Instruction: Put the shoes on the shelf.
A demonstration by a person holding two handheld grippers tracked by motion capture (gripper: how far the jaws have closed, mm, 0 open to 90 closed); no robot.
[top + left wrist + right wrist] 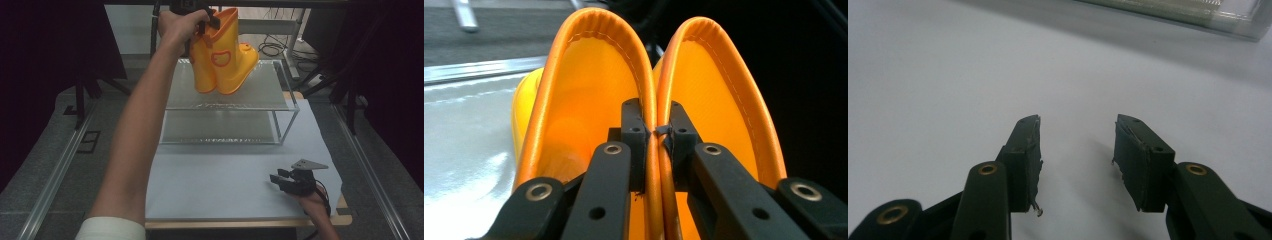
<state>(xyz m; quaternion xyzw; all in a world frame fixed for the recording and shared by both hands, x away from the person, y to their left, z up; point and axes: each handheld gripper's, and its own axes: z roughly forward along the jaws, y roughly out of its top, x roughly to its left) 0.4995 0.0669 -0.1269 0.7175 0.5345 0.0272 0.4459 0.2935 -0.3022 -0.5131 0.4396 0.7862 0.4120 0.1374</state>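
The left gripper [210, 22] is pinching the adjoining top rims of two yellow rubber boots [225, 55], holding them in the air above the glass shelf rack [287, 102], while the right gripper [282, 179] is resting wide apart and empty on the white tabletop [220, 175].

Right gripper [1075, 150]: two black jaws spread apart, nothing between them, low over the plain white table covering [948, 75]. Edge of a clear glass shelf unit [1198, 15] at top right, well apart.
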